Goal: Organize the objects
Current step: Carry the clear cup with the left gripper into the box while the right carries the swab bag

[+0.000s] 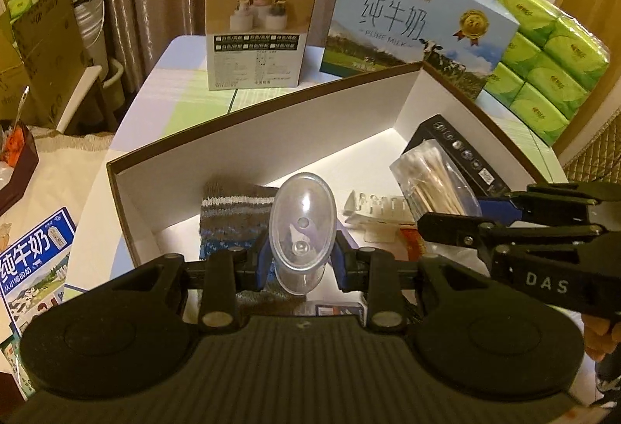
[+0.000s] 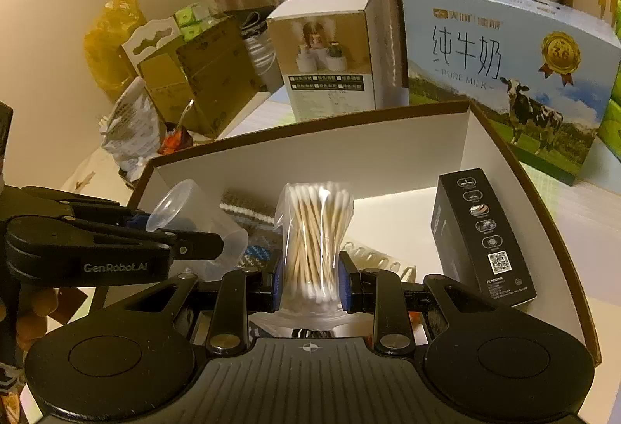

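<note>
Clear plastic cup (image 1: 302,230) clamped between the blue pads of the left gripper (image 1: 302,261), above the near edge of the open white-walled cardboard box (image 1: 271,121). Clear bag of wooden cotton swabs (image 2: 313,237) pinched in the right gripper (image 2: 310,284), over the box's middle. Inside: striped knitted sock (image 1: 229,214) toward the left wall, black rectangular carton (image 2: 481,234) along the right wall.

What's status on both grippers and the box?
Left gripper shut on clear cup. Right gripper shut on cotton swabs. Both over open box; nothing blocking.
</note>
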Tool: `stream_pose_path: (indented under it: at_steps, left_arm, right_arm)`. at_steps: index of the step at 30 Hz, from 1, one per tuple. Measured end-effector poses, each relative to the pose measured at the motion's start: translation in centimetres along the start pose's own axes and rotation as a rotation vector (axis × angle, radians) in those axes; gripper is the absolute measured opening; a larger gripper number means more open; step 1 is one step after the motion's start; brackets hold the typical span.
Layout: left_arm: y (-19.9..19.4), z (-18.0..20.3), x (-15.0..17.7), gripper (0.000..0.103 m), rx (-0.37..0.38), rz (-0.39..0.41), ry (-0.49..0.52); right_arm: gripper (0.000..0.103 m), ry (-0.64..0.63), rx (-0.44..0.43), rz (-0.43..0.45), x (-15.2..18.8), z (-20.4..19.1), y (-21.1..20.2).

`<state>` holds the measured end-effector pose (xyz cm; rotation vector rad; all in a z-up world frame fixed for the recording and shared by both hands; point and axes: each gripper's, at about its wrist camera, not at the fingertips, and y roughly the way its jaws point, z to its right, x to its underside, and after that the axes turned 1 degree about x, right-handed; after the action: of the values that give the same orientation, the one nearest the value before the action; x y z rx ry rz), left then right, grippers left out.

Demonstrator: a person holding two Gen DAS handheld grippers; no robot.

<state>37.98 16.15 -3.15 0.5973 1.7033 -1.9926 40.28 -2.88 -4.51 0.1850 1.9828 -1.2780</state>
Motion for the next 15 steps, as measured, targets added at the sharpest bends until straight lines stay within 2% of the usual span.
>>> stream_pose_path:
  at_steps: [5, 6, 7, 9, 11, 13, 15]
  left_arm:
    - [1.0, -0.5, -0.5, 0.029, -0.008, -0.012, 0.003]
    - [1.1, -0.6, -0.6, 0.033, -0.008, -0.014, 0.004]
    - [1.2, -0.7, -0.7, 0.042, -0.011, -0.013, 0.006]
    - [1.2, -0.8, -0.7, 0.053, -0.023, -0.005, 0.010]
    - [1.1, -0.9, -0.8, 0.054, -0.033, -0.001, 0.012]
    - [1.1, -1.1, -0.8, 0.064, -0.035, -0.007, 0.004]
    - [0.9, -1.3, -0.7, 0.067, -0.040, -0.006, 0.002]
  right_arm:
    - [0.025, 0.009, -0.002, -0.006, -0.2, 0.4, 0.5]
    - [0.025, 0.010, -0.002, -0.006, -0.2, 0.4, 0.5]
    - [0.025, 0.008, -0.002, -0.006, -0.2, 0.4, 0.5]
    - [0.025, 0.009, -0.004, -0.009, -0.3, 0.4, 0.5]
    - [0.025, 0.009, -0.003, -0.014, -0.3, 0.6, 0.7]
    - [0.025, 0.008, -0.003, -0.022, -0.2, 0.6, 0.9]
    - [0.025, 0.008, 0.000, -0.029, -0.1, 0.7, 1.0]
